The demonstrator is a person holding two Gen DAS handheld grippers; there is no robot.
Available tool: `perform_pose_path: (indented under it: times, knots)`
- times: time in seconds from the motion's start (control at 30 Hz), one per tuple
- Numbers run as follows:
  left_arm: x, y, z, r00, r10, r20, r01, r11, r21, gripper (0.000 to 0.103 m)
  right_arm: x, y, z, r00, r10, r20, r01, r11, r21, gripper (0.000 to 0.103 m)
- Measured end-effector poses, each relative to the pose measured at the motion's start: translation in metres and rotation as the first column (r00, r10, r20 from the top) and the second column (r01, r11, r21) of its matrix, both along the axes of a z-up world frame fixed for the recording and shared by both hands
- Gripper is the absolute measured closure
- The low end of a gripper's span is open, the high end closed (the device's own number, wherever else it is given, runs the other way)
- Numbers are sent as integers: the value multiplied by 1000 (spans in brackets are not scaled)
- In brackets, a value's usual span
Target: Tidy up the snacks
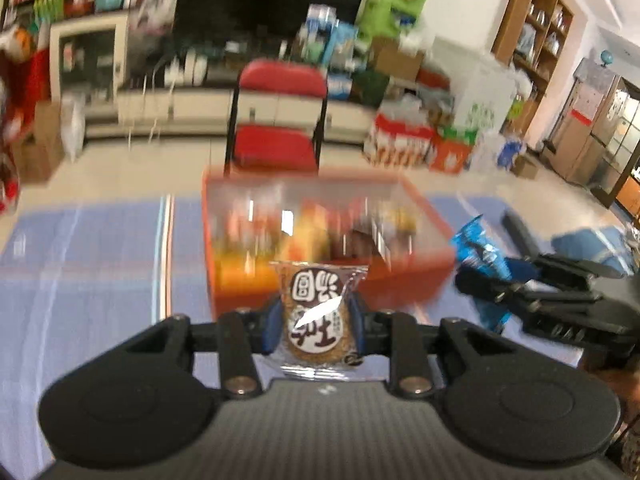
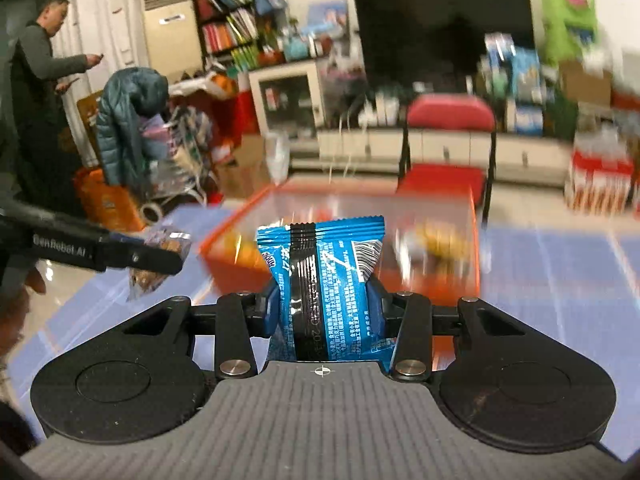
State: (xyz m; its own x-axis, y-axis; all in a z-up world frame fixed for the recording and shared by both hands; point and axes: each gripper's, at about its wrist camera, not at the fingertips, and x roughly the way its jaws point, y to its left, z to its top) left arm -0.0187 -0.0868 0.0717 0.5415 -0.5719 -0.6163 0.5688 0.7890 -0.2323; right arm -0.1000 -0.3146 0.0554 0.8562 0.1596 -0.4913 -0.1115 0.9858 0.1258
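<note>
My left gripper is shut on a clear-wrapped round brown cake with a brown and white label, held upright above the blue cloth. My right gripper is shut on a blue snack packet with a black band down its back. Ahead of both stands an orange bin with clear walls, blurred, with several snacks inside. In the left wrist view the right gripper shows at the right with the blue packet. In the right wrist view the left gripper shows at the left with the cake.
The blue checked tablecloth covers the table around the bin. A red folding chair stands just beyond the table's far edge. A person stands at the far left among piled bags and boxes. Shelves and cartons line the back wall.
</note>
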Motion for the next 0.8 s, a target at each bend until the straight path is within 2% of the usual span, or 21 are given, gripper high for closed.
perform_pose_path:
  times: [0.13, 0.27, 0.33, 0.37, 0.43, 0.5, 0.57, 0.63, 0.8]
  knots:
    - [55, -33, 15, 999, 10, 48, -10, 1000, 14, 78, 64, 1, 13, 1000, 20, 11, -19, 998, -67, 78]
    - [102, -56, -3, 1000, 13, 25, -14, 1000, 26, 76, 119, -2, 1, 999, 33, -32, -35, 996, -82, 75]
    - [115, -60, -15, 999, 38, 34, -39, 998, 55, 65, 136, -8, -6, 998, 35, -58, -38, 998, -57, 63]
    - [117, -61, -17, 998, 52, 39, -55, 996, 64, 52, 138, -10, -7, 998, 35, -55, -37, 998, -42, 61]
    - [111, -57, -18, 997, 54, 52, -56, 998, 30, 50, 129, -14, -3, 999, 32, -6, -33, 999, -32, 43]
    - [102, -51, -13, 998, 45, 52, -45, 999, -14, 47, 112, -14, 7, 998, 24, 55, -22, 999, -34, 35]
    - [89, -45, -5, 996, 58, 70, -56, 998, -32, 45, 99, -14, 19, 996, 18, 89, -15, 999, -30, 33]
    - [72, -40, 3, 993, 65, 94, -62, 997, -39, 43, 82, -13, 29, 994, 20, 105, -18, 1000, -18, 22]
    - [26, -27, 9, 987, 109, 118, -107, 994, -24, 37, 27, -2, 42, 991, -4, 133, 9, 999, -38, 14]
